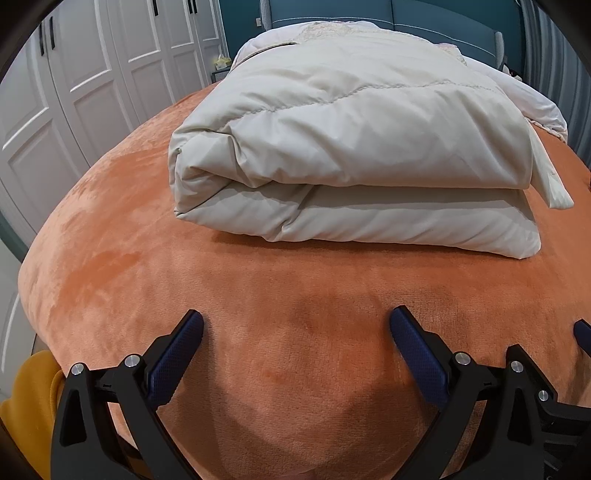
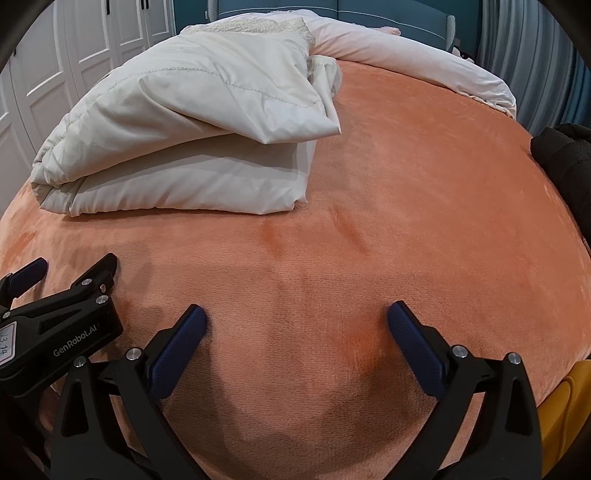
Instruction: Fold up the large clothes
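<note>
White panelled wardrobe doors [image 1: 74,85] are seen along the left side of the room, beyond the left edge of the bed [image 1: 122,236], which is covered by an orange fleece blanket. A mustard-yellow garment [image 1: 33,402] is seen at the near left corner of the bed in the left wrist view. The left gripper [image 1: 296,328] is held over the near part of the bed, angled downward, its jaws spread wide with only bare blanket between them. Further up the bed, toward its left side, a folded cream padded coat [image 1: 351,155] lies in a thick bundle, its fold facing the near edge and a loose flap hanging off its right end. Behind it, near the head of the bed, pale pink bedding [image 2: 406,59] is heaped in front of a teal headboard [image 2: 332,7]. The right gripper [image 2: 296,319] is held just beside the left one, also over the near part of the bed and well apart from the coat; its jaws are likewise spread wide and nothing is gripped. A black garment [image 2: 565,166] rests at the right edge of the bed.
</note>
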Action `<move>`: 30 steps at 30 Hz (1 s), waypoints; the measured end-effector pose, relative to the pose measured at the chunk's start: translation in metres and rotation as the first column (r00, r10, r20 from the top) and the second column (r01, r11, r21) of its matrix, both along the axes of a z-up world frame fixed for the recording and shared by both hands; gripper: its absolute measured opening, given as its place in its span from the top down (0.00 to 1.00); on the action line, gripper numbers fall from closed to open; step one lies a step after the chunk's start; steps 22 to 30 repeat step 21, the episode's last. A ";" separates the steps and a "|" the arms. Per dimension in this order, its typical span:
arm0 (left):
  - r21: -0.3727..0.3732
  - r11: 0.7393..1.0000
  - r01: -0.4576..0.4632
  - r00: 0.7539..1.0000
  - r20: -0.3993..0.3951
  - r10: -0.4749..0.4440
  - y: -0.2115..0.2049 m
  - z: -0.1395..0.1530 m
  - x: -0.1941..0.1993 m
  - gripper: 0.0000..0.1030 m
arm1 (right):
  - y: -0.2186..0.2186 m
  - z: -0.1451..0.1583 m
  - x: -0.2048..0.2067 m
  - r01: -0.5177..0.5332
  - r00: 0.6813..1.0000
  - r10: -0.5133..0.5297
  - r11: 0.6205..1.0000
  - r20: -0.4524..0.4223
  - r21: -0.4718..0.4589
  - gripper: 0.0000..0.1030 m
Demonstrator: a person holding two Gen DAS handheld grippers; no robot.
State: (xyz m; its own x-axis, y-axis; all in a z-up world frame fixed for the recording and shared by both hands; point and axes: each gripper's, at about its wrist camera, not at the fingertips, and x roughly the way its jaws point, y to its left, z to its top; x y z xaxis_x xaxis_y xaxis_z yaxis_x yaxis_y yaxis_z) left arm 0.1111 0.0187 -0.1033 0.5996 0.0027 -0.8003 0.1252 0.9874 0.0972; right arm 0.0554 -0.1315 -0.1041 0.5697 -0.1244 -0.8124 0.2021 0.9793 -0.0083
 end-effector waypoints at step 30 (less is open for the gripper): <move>0.002 1.000 -0.003 1.000 0.001 0.003 -0.001 0.001 -0.001 0.05 | -0.006 -0.001 0.001 -0.003 1.000 0.003 1.000 -0.003 0.001 0.06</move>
